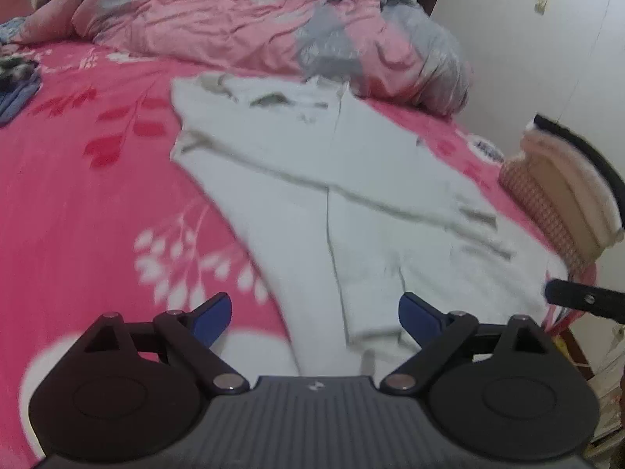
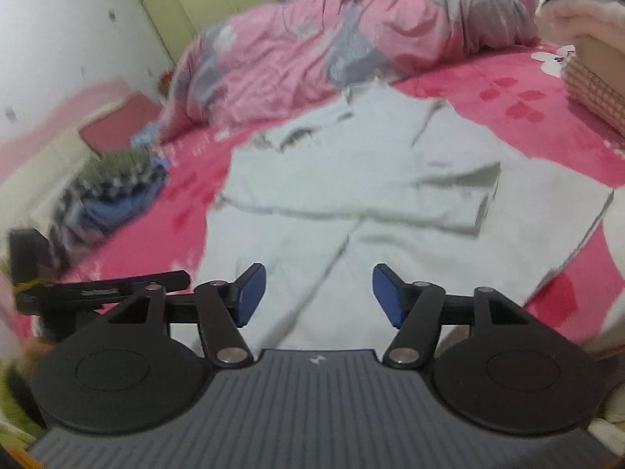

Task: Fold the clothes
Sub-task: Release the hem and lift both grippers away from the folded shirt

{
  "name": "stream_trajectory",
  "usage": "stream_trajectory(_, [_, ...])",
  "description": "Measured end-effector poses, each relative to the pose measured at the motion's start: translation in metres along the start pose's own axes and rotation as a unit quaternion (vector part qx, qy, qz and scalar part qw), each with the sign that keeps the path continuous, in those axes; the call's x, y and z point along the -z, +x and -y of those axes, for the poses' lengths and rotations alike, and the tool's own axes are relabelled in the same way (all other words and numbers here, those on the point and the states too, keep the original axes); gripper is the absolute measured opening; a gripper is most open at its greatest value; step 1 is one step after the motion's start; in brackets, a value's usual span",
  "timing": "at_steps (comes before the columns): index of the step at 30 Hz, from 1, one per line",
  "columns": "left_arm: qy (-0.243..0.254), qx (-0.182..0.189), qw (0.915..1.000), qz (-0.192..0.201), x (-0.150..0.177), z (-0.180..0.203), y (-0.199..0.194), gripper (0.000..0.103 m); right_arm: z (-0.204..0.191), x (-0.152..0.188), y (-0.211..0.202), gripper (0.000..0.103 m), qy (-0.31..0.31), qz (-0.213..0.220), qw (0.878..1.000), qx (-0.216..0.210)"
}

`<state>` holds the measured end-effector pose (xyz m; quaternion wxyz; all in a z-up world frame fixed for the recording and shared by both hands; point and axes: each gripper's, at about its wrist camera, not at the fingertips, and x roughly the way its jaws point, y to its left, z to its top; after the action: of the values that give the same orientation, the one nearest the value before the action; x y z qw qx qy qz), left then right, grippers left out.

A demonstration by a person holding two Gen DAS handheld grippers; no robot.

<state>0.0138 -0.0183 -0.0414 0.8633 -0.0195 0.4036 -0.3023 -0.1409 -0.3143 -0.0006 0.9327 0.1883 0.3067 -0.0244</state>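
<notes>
A white long-sleeved garment (image 1: 351,179) lies spread on the pink flowered bed sheet (image 1: 78,195), with its sleeves folded across its body. My left gripper (image 1: 316,318) hangs over the garment's near hem, jaws wide open, nothing between the blue pads (image 1: 216,318). In the right wrist view the same garment (image 2: 351,179) fills the middle. My right gripper (image 2: 318,293) stands open above its near edge, and its blue pads (image 2: 250,293) hold nothing. Both views are motion-blurred.
A bunched pink and grey duvet (image 1: 242,19) lies along the far side of the bed. A pile of dark and blue clothes (image 2: 113,191) sits at the left. A woven basket (image 1: 554,203) stands at the bed's right edge by the white wall.
</notes>
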Motion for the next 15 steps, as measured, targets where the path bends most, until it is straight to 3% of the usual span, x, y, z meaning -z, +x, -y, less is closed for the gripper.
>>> stream_trajectory(3, [-0.002,-0.012,0.9999,-0.011,0.015,0.004,0.002,0.097,-0.025,0.001,0.019,0.068,-0.068,-0.025,0.995,0.063])
stream_trajectory(7, [0.033,-0.028,0.9990,-0.006,0.028,0.014,0.001,0.101,-0.052,0.010,0.033,0.081,-0.136,-0.029,0.985,0.100])
stream_trajectory(15, [0.037,-0.021,0.9991,-0.001,0.035,0.012,-0.001,0.103,-0.066,0.013,0.050,0.084,-0.146,-0.038,0.979,0.133])
